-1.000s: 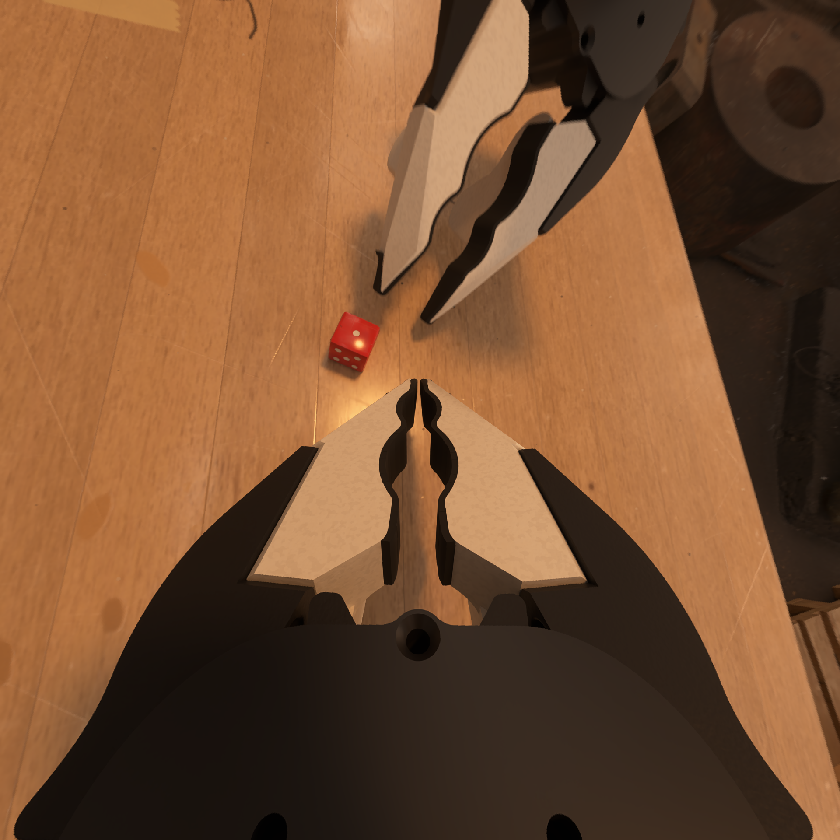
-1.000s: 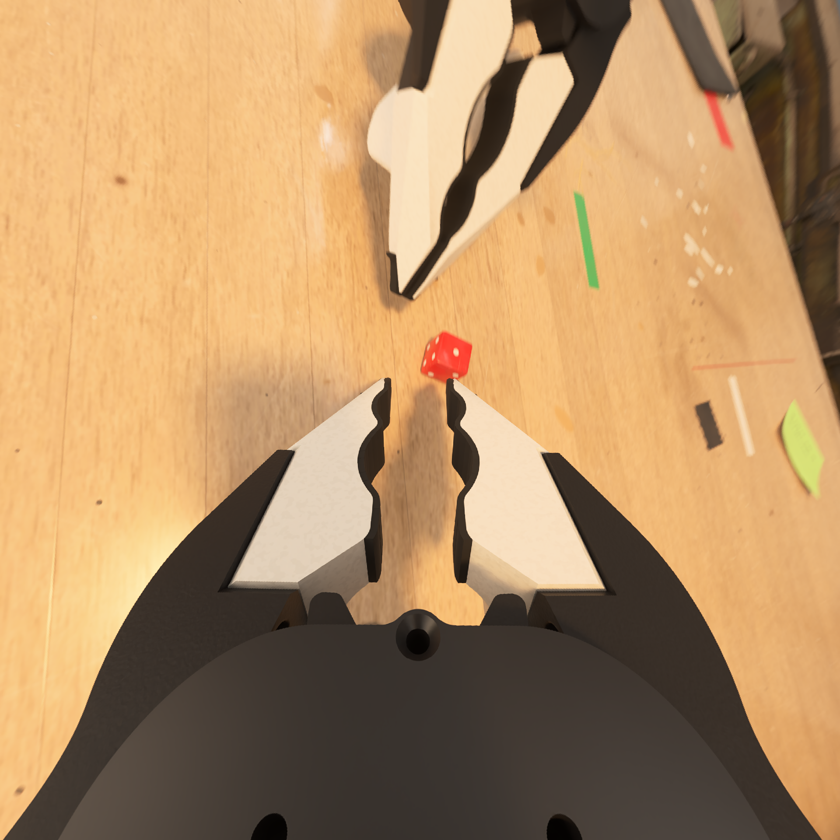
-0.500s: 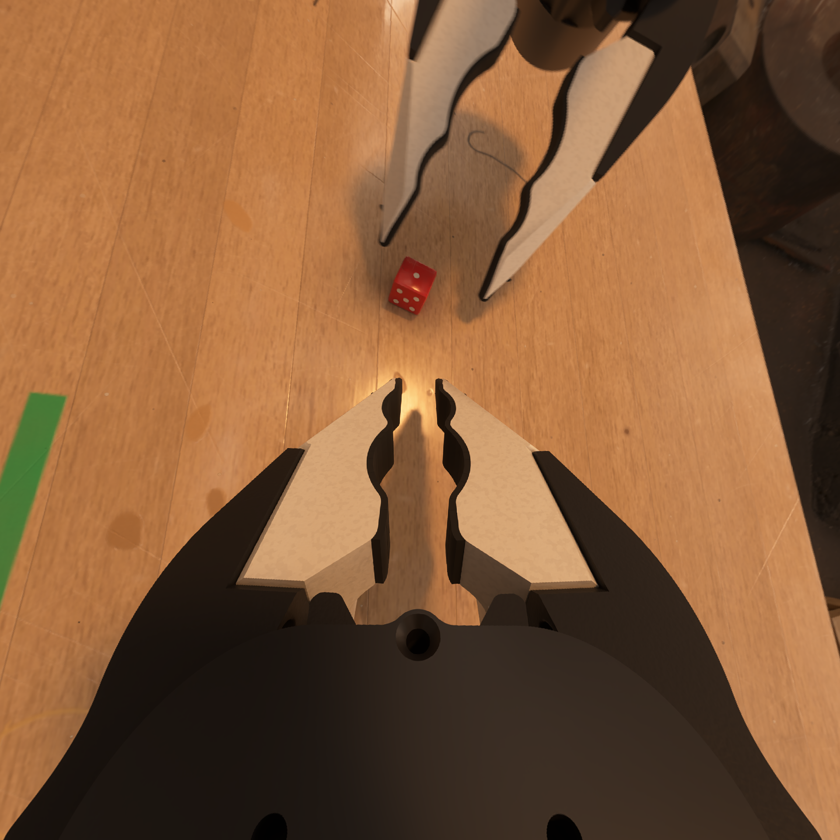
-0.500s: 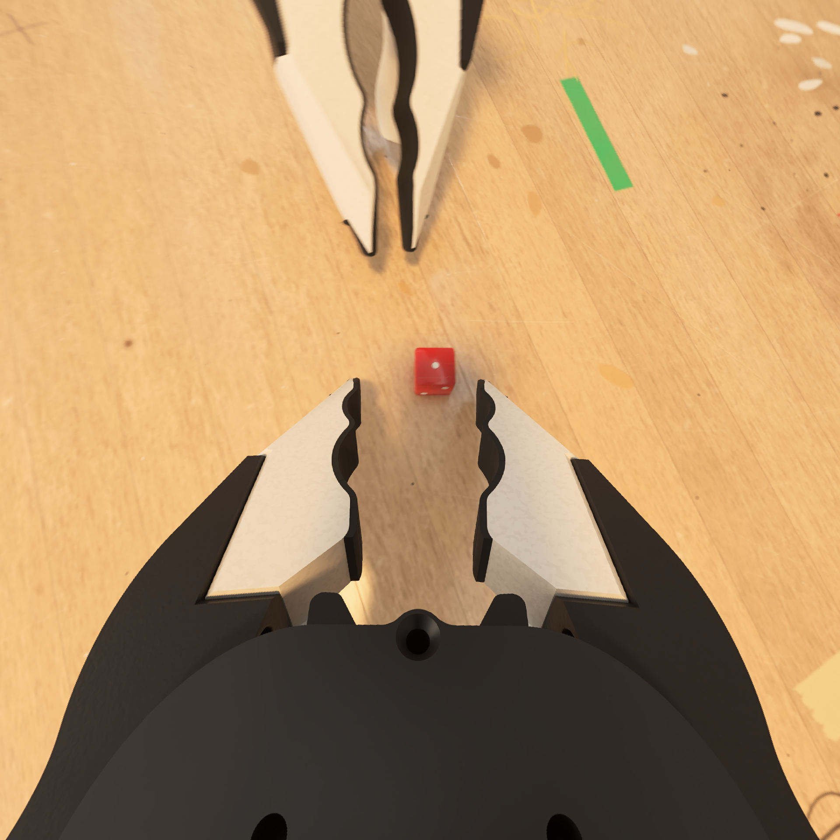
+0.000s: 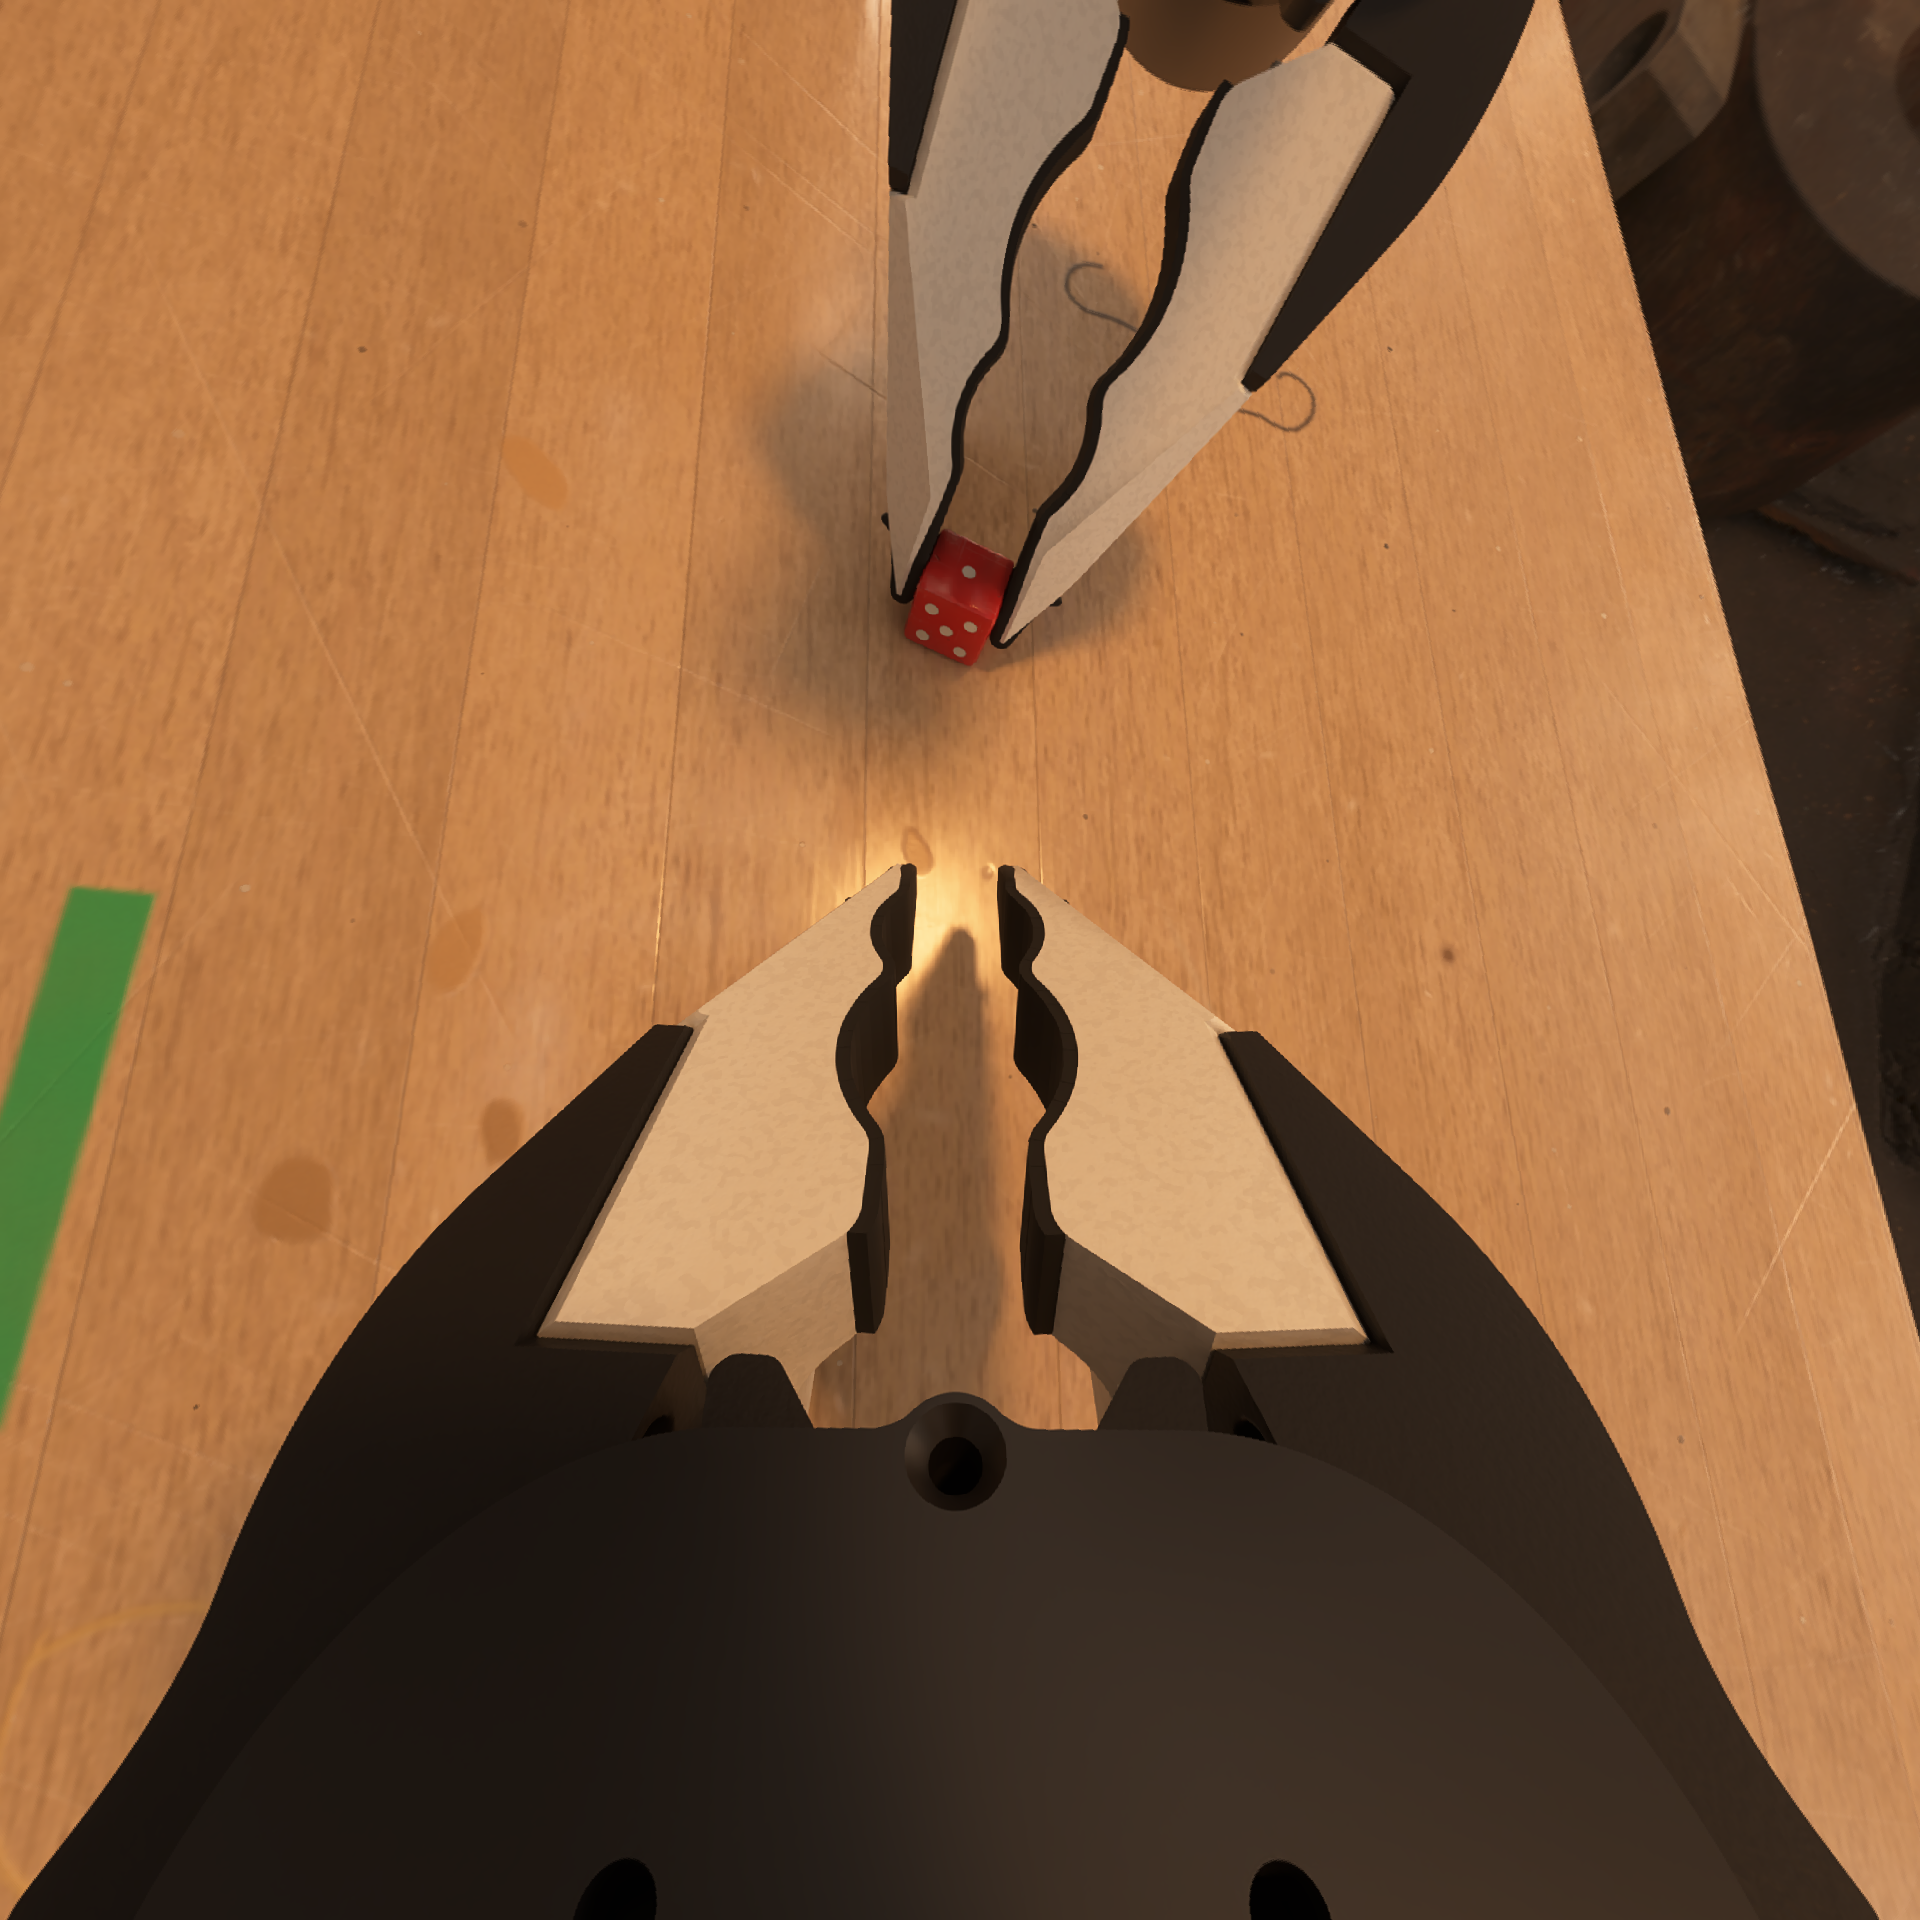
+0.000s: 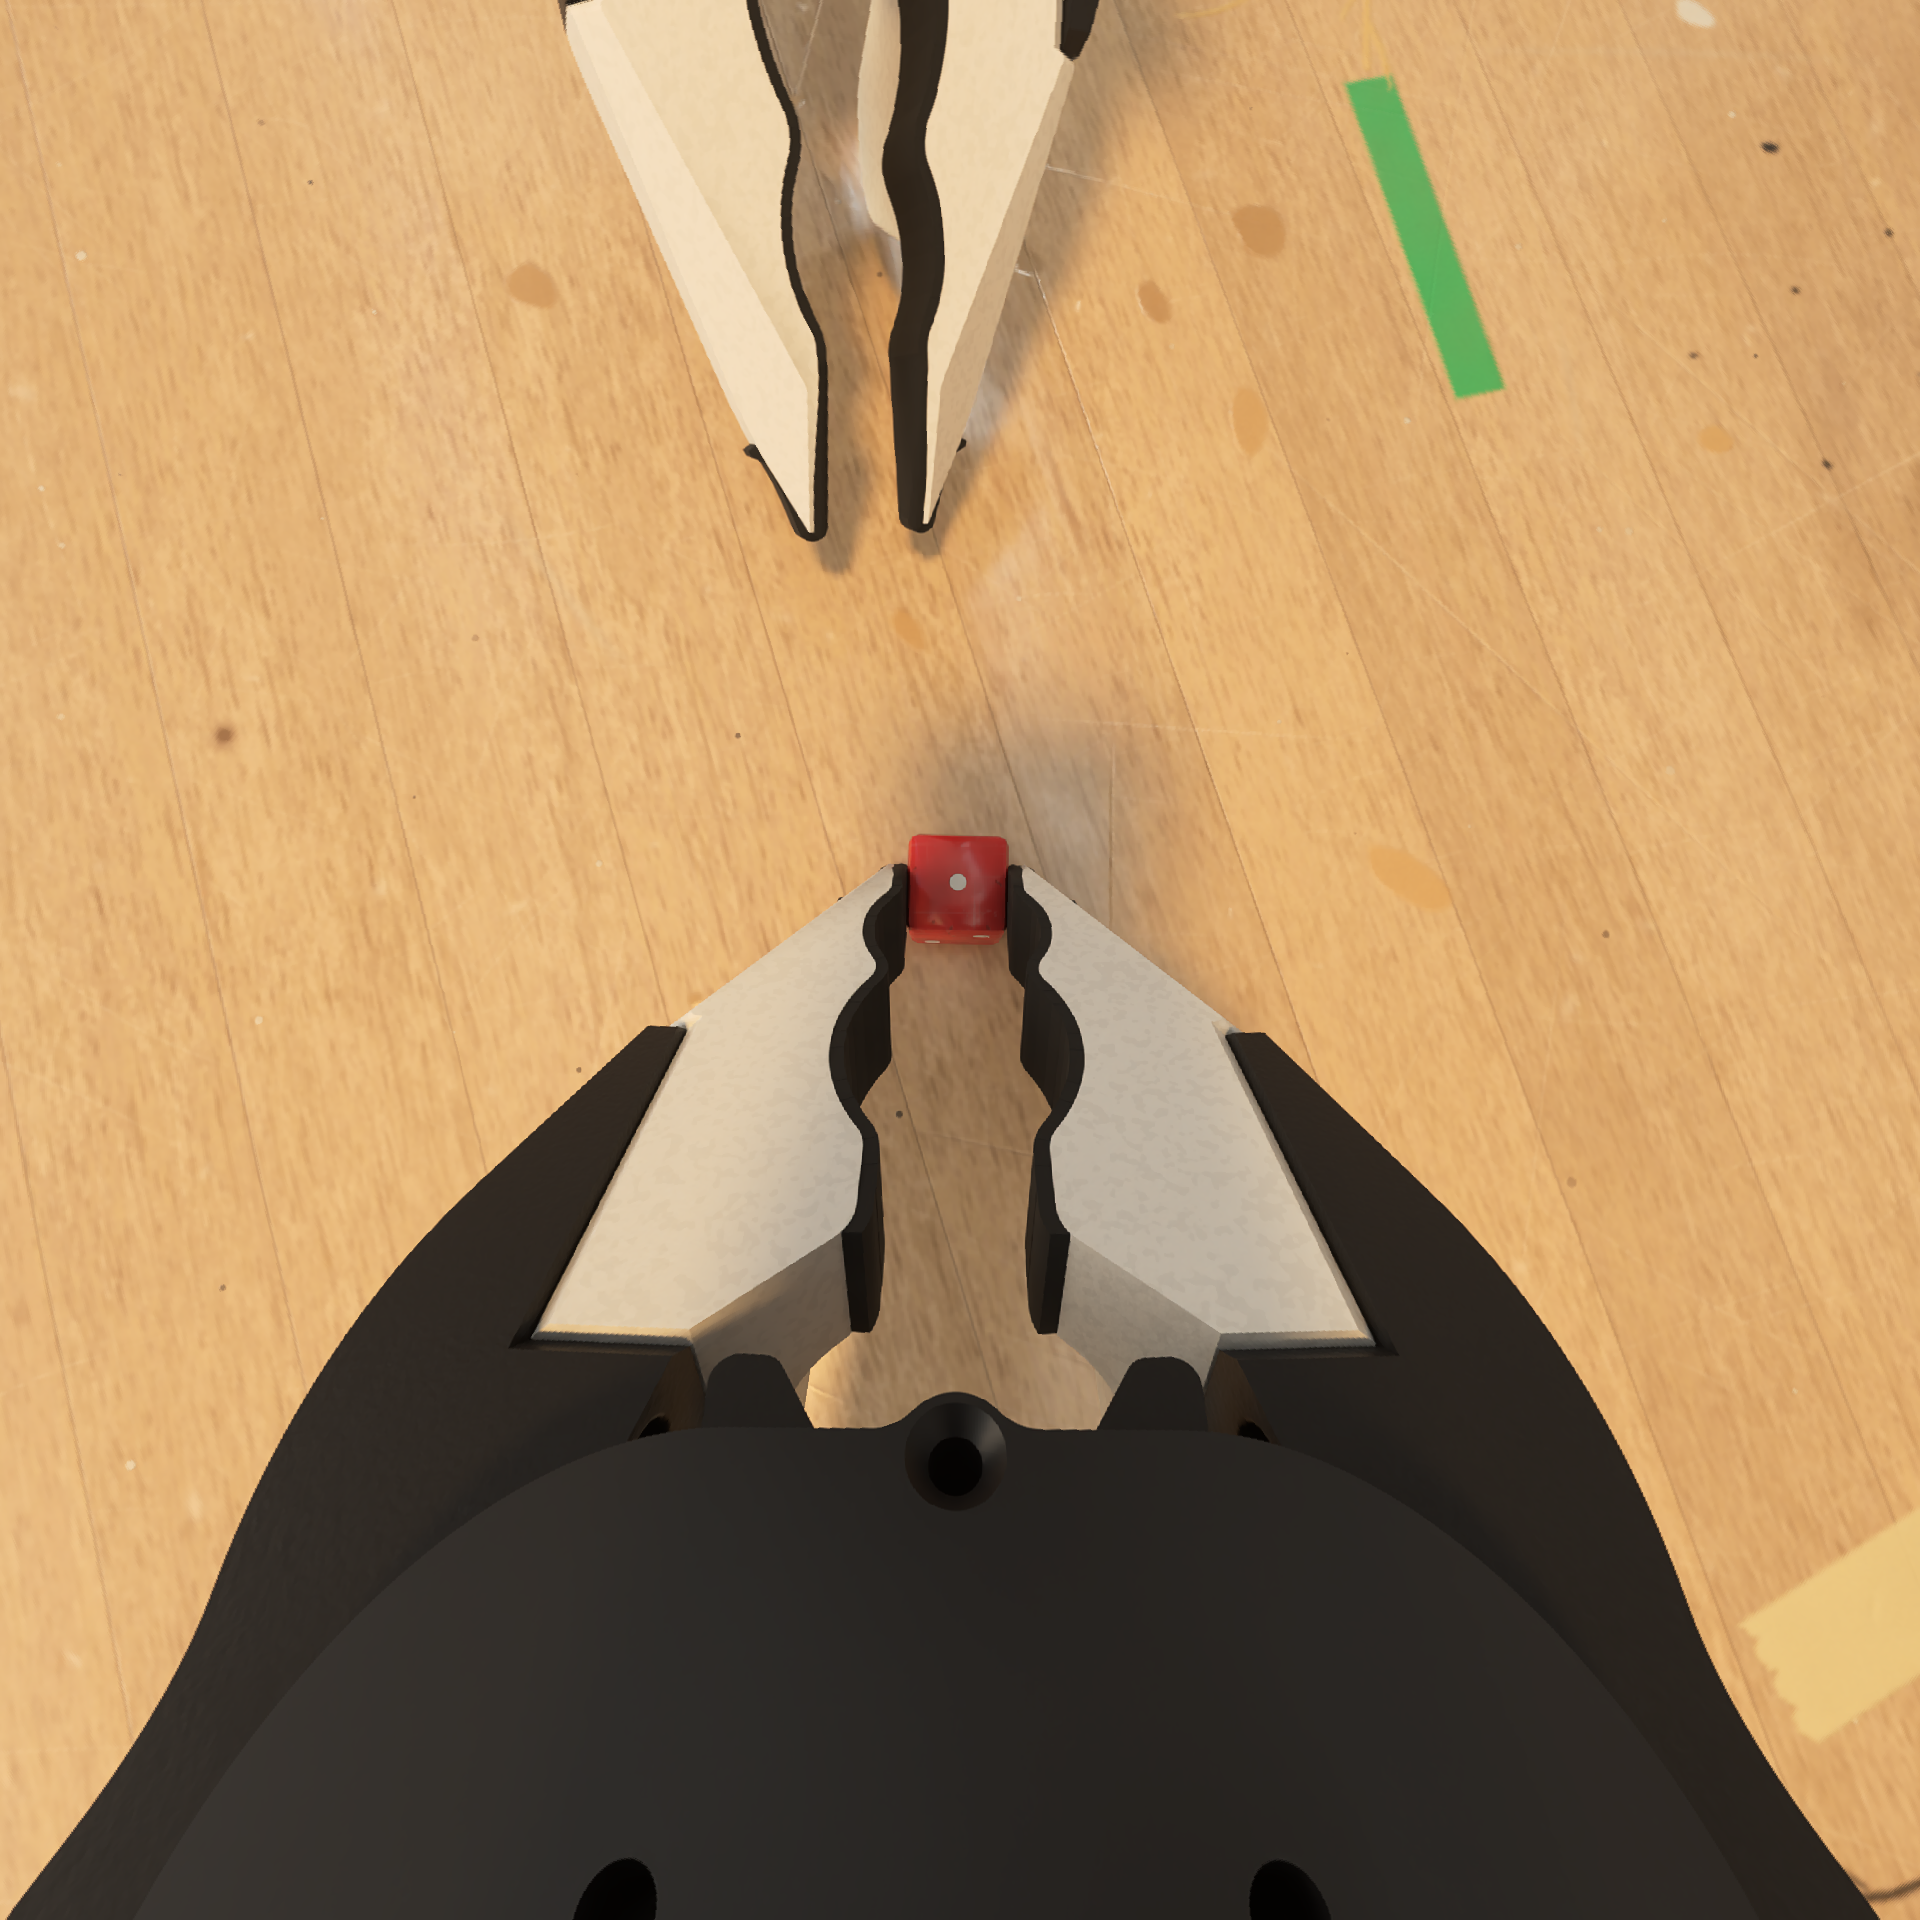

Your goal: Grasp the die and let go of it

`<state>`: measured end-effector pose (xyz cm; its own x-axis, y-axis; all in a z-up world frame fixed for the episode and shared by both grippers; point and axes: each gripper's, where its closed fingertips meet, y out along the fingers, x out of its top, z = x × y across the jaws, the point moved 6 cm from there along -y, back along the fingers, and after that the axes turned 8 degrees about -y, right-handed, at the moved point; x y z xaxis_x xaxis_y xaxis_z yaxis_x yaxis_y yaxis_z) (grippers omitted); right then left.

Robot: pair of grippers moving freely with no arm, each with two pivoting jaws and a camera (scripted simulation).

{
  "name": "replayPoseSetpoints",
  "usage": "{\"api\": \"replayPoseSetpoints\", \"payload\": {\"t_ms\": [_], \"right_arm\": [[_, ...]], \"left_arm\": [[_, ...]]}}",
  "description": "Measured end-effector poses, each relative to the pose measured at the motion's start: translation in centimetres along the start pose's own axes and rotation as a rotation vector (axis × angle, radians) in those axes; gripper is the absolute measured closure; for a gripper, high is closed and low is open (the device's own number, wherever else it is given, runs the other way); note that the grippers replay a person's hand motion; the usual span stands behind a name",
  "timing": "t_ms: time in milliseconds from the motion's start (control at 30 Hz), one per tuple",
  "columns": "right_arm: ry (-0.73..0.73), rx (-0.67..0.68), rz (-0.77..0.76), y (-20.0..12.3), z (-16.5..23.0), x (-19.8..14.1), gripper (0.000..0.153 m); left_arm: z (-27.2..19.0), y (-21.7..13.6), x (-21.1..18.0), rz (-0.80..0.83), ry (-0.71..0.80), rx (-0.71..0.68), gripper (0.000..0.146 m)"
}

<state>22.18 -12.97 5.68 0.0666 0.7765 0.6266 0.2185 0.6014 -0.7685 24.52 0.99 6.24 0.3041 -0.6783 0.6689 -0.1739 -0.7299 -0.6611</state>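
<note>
The right tongs (image 6: pixel 957 883) clamp their tips on the small red cube die with white pips (image 6: pixel 957 886), which rests on the pale wooden plank surface (image 6: pixel 416 727). Facing them, the left tongs (image 5: pixel 954 871) stand slightly parted, holding nothing. A green tape strip (image 6: pixel 1423 237) lies farther off.

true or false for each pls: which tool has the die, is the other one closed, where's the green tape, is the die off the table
1. The right tool has its tips on either side of the red die. True.
2. The left tool grips the die. False: it holds nothing and sits apart from it.
3. The left tool is fully closed. False: a narrow gap shows between its tips.
4. A green tape strip lies on the wooden table. True.
5. The die is clearly lifted high above the table. False: it sits at table level.
</note>
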Motion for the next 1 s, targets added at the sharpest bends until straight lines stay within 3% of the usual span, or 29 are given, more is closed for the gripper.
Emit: {"api": "replayPoseSetpoints", "payload": {"t_ms": [400,533,733,1000], "right_arm": [[0.006,0.017,0.04,-1.1,0.3,-0.9,0.134],[0.055,-0.001,-0.018,-0.9,-0.2,0.1,0.115],[0.071,0.01,-0.002,-1.0,-0.1,-0.4,0.126],[0.083,0.016,-0.008,-1.8,0.7,-1.4,0.116]], "left_arm": [[-0.1,0.5,-0.2,0.01,-0.008,-0.015,0.128],[-0.1,0.5,-0.2,0.012,-0.006,-0.015,0.128],[-0.2,0.5,-0.2,0.012,-0.004,-0.014,0.128],[-0.1,0.5,-0.2,0.015,-0.006,-0.019,0.127]]}}
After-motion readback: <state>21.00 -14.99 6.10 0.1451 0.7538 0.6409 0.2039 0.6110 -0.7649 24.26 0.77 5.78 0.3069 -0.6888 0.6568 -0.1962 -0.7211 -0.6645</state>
